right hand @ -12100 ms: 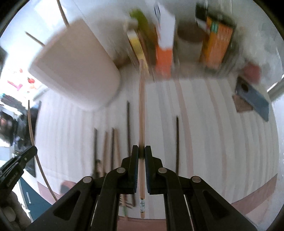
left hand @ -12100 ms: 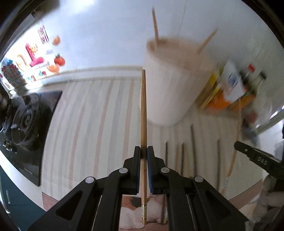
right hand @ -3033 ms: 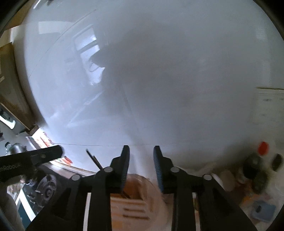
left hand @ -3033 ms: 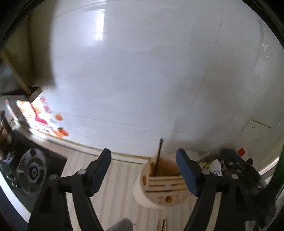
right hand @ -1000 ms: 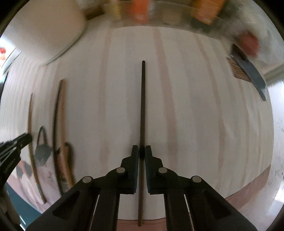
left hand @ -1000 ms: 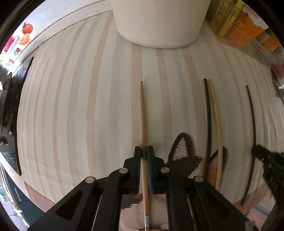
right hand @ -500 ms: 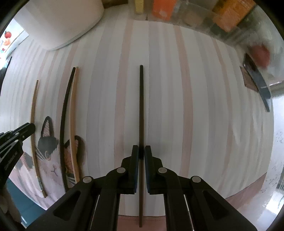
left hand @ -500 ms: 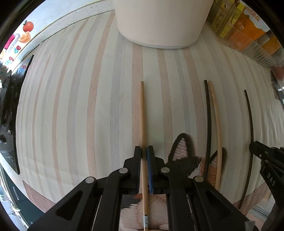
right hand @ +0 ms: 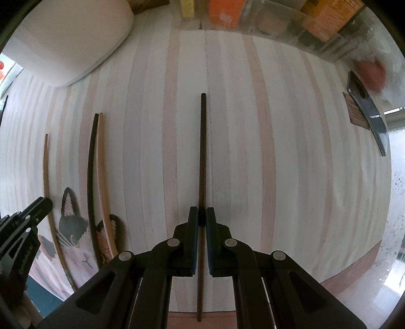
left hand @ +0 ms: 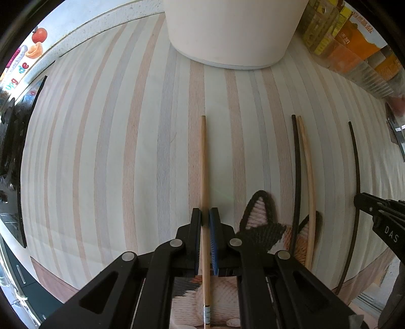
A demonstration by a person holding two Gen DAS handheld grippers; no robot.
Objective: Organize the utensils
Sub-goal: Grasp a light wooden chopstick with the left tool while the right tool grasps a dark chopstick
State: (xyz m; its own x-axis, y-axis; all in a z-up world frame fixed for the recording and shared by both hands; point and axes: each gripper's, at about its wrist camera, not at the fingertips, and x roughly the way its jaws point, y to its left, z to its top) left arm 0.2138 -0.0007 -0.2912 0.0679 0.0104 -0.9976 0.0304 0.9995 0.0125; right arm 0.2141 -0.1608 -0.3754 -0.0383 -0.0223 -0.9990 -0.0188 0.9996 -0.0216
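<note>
Far left, the stove (left hand: 12, 141) sits dark at the counter's edge, and then it's striped mat (left hand: 114, 151) all the way across. Up at the back stands the white holder (left hand: 235, 33), the place these sticks belong.

Now the left gripper (left hand: 205, 217): three seconds ago it was spread wide up over that holder, and here it is down low, both fingers clamped on a pale wooden chopstick (left hand: 203, 162). The stick runs straight ahead between the pads, its tip pointing at the holder's base. It looks to be lying along the mat or barely off it; I can't call which.

Moving right, a dark and a pale chopstick (left hand: 302, 172) lie side by side, touching, their near ends over the cat picture (left hand: 263, 220) on the mat. Nobody's on those yet.

Further right, the right gripper (right hand: 201, 217) has made the same switch, from loose over the holder to closed tight on a dark chopstick (right hand: 202, 151), also aimed forward along the stripes. Beyond it, bottles and boxes (right hand: 324, 22) line the back.

So two fresh pickups at once, and by my reckoning just that touching pair remains afterwards.
</note>
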